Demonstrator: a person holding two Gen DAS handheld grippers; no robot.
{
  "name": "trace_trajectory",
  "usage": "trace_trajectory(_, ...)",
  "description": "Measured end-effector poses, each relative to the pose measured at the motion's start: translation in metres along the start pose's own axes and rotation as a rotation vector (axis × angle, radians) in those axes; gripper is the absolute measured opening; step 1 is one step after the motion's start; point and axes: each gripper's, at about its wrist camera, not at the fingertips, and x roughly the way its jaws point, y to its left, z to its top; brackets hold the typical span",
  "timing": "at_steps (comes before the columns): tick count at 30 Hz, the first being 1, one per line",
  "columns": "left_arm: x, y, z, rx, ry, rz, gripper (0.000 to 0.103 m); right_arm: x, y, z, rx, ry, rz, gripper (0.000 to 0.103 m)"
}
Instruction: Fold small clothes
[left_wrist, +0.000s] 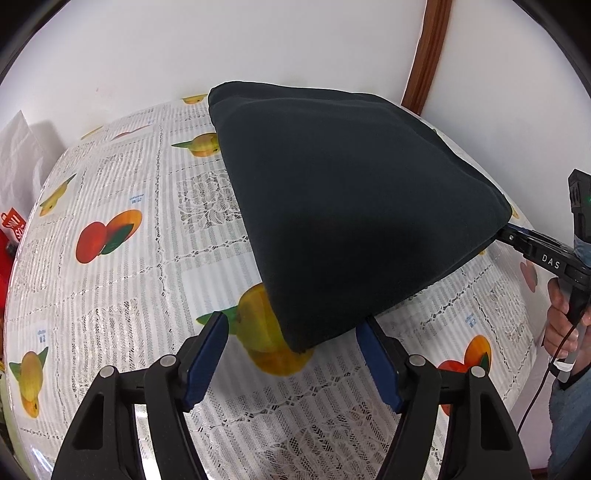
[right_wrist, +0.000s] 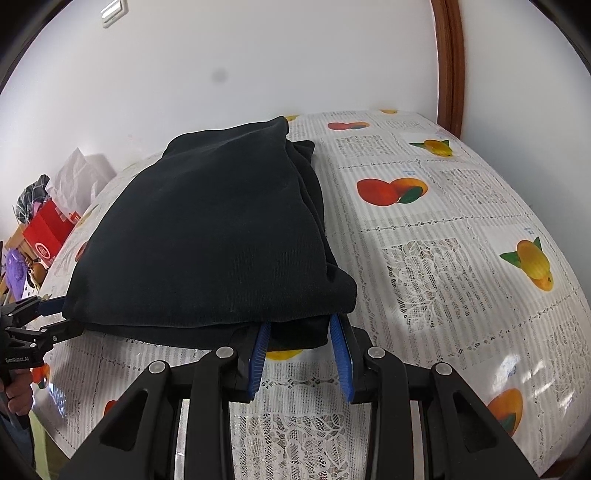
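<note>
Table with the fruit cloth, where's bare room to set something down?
Bare tablecloth lies between the black garment and the wooden door frame. It is crowded past the garment's other side, around the red bag.

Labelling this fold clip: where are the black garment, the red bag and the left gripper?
black garment (right_wrist: 207, 236), right wrist view, top fold.
red bag (right_wrist: 46, 230), right wrist view, front face.
left gripper (left_wrist: 291, 356), left wrist view, between fingertips.

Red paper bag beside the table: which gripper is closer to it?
Left. The left gripper sits at the black folded garment's corner toward the bag; the right gripper is at the far corner.
</note>
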Motion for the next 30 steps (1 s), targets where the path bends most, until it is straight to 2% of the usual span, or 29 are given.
trace_trajectory(3, 0.0, -0.001, 0.0, 0.005, -0.002, -0.008, 0.063, 0.001, -0.002, 0.002, -0.003, 0.001, 0.003, 0.029)
trace_trajectory(5, -0.001, -0.002, 0.0, 0.01, -0.006, -0.009, 0.062, 0.001, -0.001, 0.002, -0.009, -0.002, 0.002, 0.023)
trace_trajectory(8, -0.002, -0.003, 0.0, 0.017, -0.013, -0.014, 0.055, 0.001, 0.003, 0.004, -0.037, -0.014, -0.014, 0.014)
trace_trajectory(11, -0.003, -0.003, 0.001, 0.022, -0.018, -0.023, 0.046, 0.003, 0.007, 0.006, -0.056, -0.023, -0.035, 0.01)
trace_trajectory(13, -0.004, -0.003, 0.002, 0.027, -0.022, -0.027, 0.039, 0.004, 0.008, 0.009, -0.053, -0.028, -0.033, 0.009)
trace_trajectory(16, -0.005, -0.003, 0.004, 0.036, -0.029, -0.015, 0.036, 0.007, 0.009, 0.016, -0.046, -0.033, -0.025, 0.008)
trace_trajectory(30, -0.004, 0.038, 0.025, -0.049, -0.053, 0.047, 0.032, 0.039, 0.033, 0.054, -0.069, -0.04, 0.032, 0.007)
